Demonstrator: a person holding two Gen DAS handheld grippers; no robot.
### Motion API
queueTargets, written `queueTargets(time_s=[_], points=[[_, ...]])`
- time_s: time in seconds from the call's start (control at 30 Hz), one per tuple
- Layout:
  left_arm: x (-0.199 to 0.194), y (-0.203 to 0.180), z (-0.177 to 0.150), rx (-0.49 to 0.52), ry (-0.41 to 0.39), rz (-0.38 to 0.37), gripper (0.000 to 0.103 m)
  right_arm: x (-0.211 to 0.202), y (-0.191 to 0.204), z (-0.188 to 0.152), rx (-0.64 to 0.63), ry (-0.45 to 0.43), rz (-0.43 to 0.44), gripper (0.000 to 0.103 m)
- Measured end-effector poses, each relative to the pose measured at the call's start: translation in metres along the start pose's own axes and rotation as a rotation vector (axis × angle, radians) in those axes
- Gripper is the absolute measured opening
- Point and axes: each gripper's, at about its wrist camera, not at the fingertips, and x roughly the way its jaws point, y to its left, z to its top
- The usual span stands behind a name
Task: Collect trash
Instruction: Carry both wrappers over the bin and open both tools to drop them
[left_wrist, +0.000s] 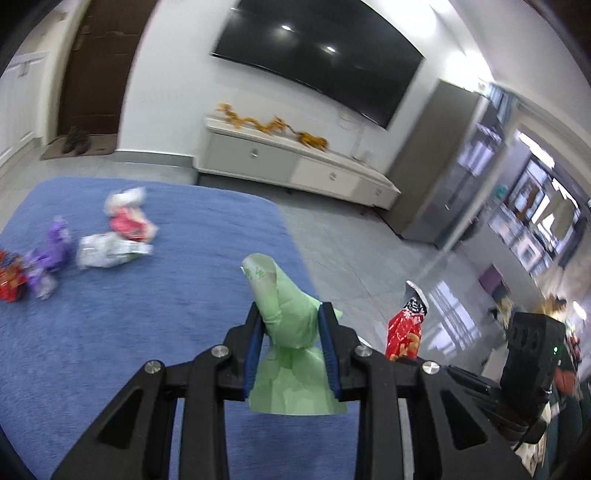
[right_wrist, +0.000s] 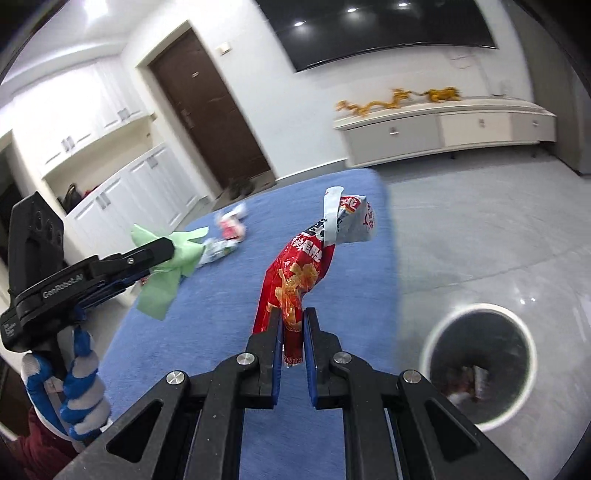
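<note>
My left gripper (left_wrist: 291, 314) is shut on a crumpled light-green wrapper (left_wrist: 288, 325) and holds it above the blue carpet (left_wrist: 110, 332). My right gripper (right_wrist: 293, 317) is shut on a red snack bag (right_wrist: 299, 273) with a silver torn top, held up over the carpet's edge. The red bag also shows in the left wrist view (left_wrist: 404, 328). The left gripper with the green wrapper (right_wrist: 166, 273) shows at the left of the right wrist view. A white-rimmed trash bin (right_wrist: 480, 365) stands on the grey floor at the lower right, with some trash inside.
More wrappers lie on the carpet: a purple one (left_wrist: 51, 254), a silver one (left_wrist: 107, 251), a pink-red one (left_wrist: 129, 221) and a red one (left_wrist: 11, 277). A white TV cabinet (left_wrist: 295, 162) stands by the wall under a television. A brown door (right_wrist: 207, 107) is behind.
</note>
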Motion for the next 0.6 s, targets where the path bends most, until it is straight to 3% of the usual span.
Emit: queueTargets(time_s=[0.3,0.6], points=[[0.091,-0.101,-0.006,0.17,0.162,-0.066,0.028,-0.035,-0.1,-0.016,0.187,-0.059,-0.131,0.011],[0.194,-0.159,-0.021,0.256,0.322,-0.052,0.029,-0.018,-0.174,-0.034,0.302,0.002,-0.2,0.011]])
